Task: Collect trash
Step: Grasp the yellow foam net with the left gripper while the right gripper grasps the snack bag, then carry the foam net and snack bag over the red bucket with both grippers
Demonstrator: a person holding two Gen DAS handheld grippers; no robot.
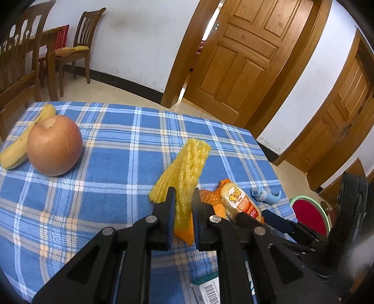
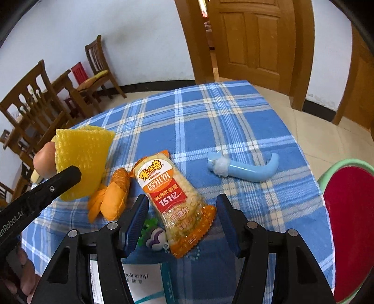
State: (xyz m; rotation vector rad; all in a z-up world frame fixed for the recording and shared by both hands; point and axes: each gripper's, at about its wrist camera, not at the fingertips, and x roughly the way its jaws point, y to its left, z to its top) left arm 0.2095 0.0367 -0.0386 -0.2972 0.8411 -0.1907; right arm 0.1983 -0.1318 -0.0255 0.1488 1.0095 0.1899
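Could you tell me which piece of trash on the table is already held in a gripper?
The yellow foam net: the left gripper is shut on it, while the snack wrapper and orange peel lie on the cloth.

Far half of blue plaid table (image 2: 233,117) open. Near edge crowded: snack packet (image 2: 177,198), orange peel (image 2: 114,198), keychain charm (image 2: 155,236), blue tube (image 2: 245,169); apple (image 1: 55,145) left.

We see bright, even daylight, a glowing door gap (image 1: 211,21), soft shadows, sharp centres, and heavy fisheye bending with dark corners.
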